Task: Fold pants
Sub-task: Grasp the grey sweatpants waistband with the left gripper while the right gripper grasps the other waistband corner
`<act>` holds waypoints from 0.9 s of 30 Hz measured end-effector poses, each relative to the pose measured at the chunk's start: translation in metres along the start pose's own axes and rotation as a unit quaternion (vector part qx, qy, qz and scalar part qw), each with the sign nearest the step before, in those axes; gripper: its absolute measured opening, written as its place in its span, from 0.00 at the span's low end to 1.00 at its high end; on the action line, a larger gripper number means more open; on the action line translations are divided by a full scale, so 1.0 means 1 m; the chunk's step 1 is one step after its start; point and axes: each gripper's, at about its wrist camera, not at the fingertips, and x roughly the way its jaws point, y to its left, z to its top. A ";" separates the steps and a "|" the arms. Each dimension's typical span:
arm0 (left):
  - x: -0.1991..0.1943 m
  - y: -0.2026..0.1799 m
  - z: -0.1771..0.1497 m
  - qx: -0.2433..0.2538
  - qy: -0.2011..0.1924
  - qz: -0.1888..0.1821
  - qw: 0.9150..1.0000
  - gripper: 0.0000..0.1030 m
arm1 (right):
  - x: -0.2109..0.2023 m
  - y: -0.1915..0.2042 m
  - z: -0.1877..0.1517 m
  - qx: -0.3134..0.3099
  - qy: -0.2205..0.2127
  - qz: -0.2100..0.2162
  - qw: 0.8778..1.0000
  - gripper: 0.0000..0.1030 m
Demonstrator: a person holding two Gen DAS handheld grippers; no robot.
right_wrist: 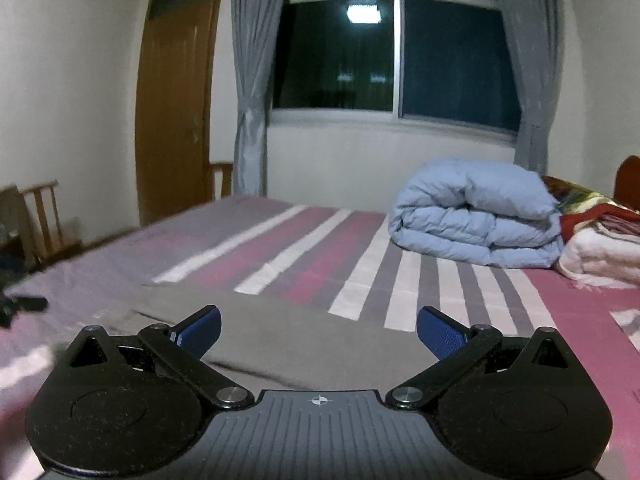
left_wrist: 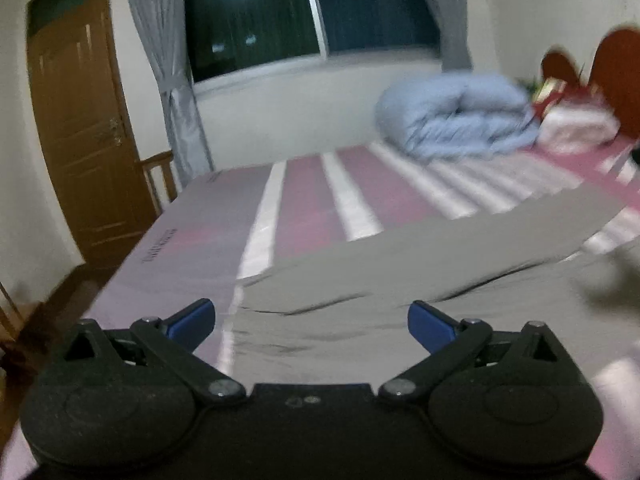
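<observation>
My left gripper (left_wrist: 311, 322) has its fingers spread wide, nothing btwn the blue pads (left_wrist: 192, 322). It hangs just over the pants (left_wrist: 400, 276), which lie flat on the bed (left_wrist: 316, 196), grey cloth w/ a few creases near the pads. One long leg runs off to the right toward the far side of the sheet. Left-wrist view is blurred, esp. at right, where a dark smear sits at the pants' edge; can't tell what it is.

My right gripper (right_wrist: 319, 334) is spread wide too, pads (right_wrist: 440, 334) empty. Under it lie the pants (right_wrist: 292, 336), grey, w/ a straight far edge across the striped sheet and a fold ridge just ahead of the left pad. Neither gripper touches cloth as far as I can see.

Bed (right_wrist: 400, 280) has pink, grey & white stripes. At the far right end sits a rolled blue duvet (right_wrist: 476, 220), touching a white blanket (right_wrist: 600, 256) w/ red cloth on top, beside the headboard (right_wrist: 630, 178). Well apart from the pants. Behind: dark window (right_wrist: 396, 56) w/ a lamp reflection, grey curtains (right_wrist: 250, 80) tied at each side, brown door (right_wrist: 176, 108) at left, wooden chair (right_wrist: 44, 220) by the wall. At the far left of the right-wrist view a dark thing lies on the sheet's edge; too blurred to name.
</observation>
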 end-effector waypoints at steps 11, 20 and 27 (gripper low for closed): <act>0.225 0.084 -0.005 -0.051 0.120 -0.045 0.990 0.65 | 0.249 -0.017 -0.015 -0.071 0.103 0.064 0.990 0.76; 0.301 0.105 -0.013 -0.079 0.146 -0.081 0.983 0.67 | 0.370 -0.026 -0.033 -0.105 0.166 0.119 0.973 0.72; 0.328 0.116 -0.005 -0.087 0.150 -0.135 0.976 0.48 | 0.382 -0.028 -0.047 -0.126 0.194 0.140 0.963 0.72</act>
